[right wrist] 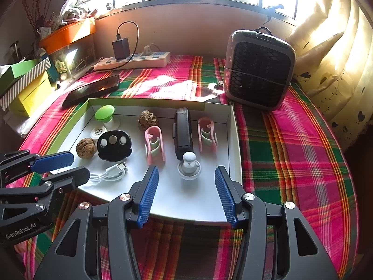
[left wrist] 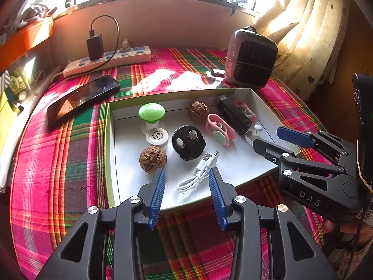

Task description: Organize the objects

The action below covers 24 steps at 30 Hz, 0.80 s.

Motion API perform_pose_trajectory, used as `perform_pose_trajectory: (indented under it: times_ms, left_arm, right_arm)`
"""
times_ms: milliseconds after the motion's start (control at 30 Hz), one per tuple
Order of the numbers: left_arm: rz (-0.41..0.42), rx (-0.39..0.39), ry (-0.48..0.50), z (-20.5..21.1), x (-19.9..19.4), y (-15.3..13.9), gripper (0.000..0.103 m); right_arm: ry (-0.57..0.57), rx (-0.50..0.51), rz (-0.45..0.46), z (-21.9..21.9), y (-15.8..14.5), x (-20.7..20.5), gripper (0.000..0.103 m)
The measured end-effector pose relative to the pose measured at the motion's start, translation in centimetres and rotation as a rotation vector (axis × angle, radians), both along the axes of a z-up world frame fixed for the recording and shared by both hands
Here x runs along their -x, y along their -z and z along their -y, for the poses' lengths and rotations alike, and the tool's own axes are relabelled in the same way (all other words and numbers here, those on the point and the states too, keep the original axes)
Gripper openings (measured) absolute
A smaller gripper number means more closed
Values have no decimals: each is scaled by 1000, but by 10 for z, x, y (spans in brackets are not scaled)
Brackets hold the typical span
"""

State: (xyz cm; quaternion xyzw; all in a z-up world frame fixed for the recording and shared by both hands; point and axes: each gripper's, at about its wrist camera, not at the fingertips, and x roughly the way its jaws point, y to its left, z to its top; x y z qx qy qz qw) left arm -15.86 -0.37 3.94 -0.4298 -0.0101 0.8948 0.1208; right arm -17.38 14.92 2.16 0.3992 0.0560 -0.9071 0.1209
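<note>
the right hand-held gripper (left wrist: 275,140) reads "das", the left hand-held gripper (right wrist: 67,168) "genrobot.ai".

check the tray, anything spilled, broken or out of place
Nothing is spilled or visibly broken. Everything in the tray sits apart in rough rows. Only the phone lies askew on the cloth outside it.

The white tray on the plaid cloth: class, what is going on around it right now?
A person holds two grippers over the near edge of the white tray, sorting small things. The left gripper is open above the coiled white USB cable; the right gripper is open just short of the small white knob-topped piece. Neither holds anything. Two walnuts, pink cable clips and a black case already lie in the tray.
</note>
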Motion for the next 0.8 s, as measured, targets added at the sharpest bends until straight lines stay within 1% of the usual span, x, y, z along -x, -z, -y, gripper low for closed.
perform_pose_trajectory:
  times_ms: [167,267,367,467,567,733,800]
  left_arm:
    - [-52,61,-36,-1,-15,-8,37]
    - [-53,51,-40,0,-23,-10,37]
    - [-71,75,-61,-1,-32,-11,37]
    - [-65,63,-79,1,-41,-10,37]
    - [-71,84,-111,3,-51,-8,37]
    - [-50,91,-142,5,-63,1,37]
    - [-37,82,-145,5,-67,6,37]
  right_arm:
    - [2,17,-17,0,-5,-12,52]
    - [1,32,-11,-1,-6,-18,52]
    - [0,31,-27,-1,-8,-28,52]
    - [-2,42,-25,-2,-7,-37,52]
    - [-4,48,-12,-3,-3,-45,52]
    - [-15,30,15,-2,8,-58,52]
    - [-11,26,24,-3,13,-62,52]
